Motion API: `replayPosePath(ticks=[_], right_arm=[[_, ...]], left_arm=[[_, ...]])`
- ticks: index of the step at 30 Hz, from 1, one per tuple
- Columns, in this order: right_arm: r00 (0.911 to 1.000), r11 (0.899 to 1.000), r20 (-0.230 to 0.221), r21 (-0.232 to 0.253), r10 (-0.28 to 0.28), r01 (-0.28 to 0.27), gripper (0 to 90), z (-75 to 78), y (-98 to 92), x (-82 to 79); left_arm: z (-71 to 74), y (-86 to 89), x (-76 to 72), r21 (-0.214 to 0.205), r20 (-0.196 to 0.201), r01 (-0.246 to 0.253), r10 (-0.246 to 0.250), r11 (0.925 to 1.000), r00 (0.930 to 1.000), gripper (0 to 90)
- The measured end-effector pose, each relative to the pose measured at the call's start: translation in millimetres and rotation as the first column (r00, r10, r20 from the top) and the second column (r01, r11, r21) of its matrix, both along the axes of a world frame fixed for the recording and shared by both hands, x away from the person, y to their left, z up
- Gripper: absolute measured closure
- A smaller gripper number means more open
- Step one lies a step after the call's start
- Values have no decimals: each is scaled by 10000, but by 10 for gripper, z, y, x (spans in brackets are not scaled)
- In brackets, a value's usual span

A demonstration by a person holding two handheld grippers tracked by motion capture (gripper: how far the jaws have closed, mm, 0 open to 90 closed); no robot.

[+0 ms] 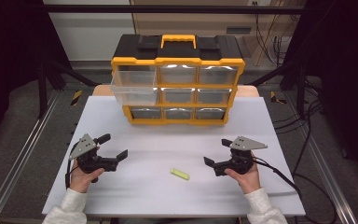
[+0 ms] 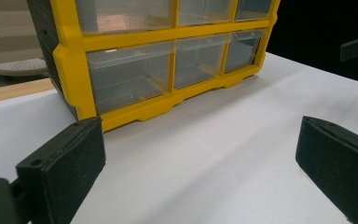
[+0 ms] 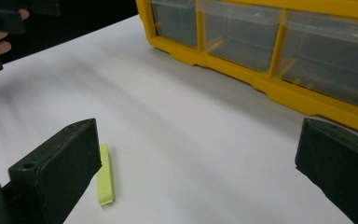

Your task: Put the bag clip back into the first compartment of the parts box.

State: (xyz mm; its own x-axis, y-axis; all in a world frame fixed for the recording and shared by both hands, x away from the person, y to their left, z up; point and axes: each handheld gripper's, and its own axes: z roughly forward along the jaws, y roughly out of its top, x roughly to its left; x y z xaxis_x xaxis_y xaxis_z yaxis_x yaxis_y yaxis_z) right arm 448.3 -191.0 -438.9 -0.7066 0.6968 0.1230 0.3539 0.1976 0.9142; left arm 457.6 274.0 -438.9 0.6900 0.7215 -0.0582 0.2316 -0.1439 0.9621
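While the yellow cabinet [image 1: 177,86] stands at the back of the table [image 1: 270,135], one drawer [image 1: 133,88] pulled out, we hold both grippers, left [image 1: 113,147] and right [image 1: 217,152], wide and empty. Between them lies a small green bar [image 1: 179,174], likely light and stiff; we'd pinch its long sides.

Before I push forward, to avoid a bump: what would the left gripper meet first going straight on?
Probably the yellow drawer cabinet; the left gripper, jaws open, has bare white table before it.
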Motion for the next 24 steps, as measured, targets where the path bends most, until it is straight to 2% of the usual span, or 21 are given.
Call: replayPosePath(ticks=[7, 16, 24], right_arm=[[9994, 9992, -154, -253, 303, -307, 7, -16, 194, 2], [9964, 9930, -394, -887, 744, -777, 14, -80, 506, 22], [9936, 9887, -683, -1144, 897, -971, 20, -140, 669, 31]], left_arm=[[2, 2, -2, -11, 21, 7, -7, 10000, 10000, 13], [-4, 9, 0, -37, 8, 6, -6, 10000, 10000, 14], [-6, 6, 2, -21, 1, 27, -27, 10000, 10000, 14]])
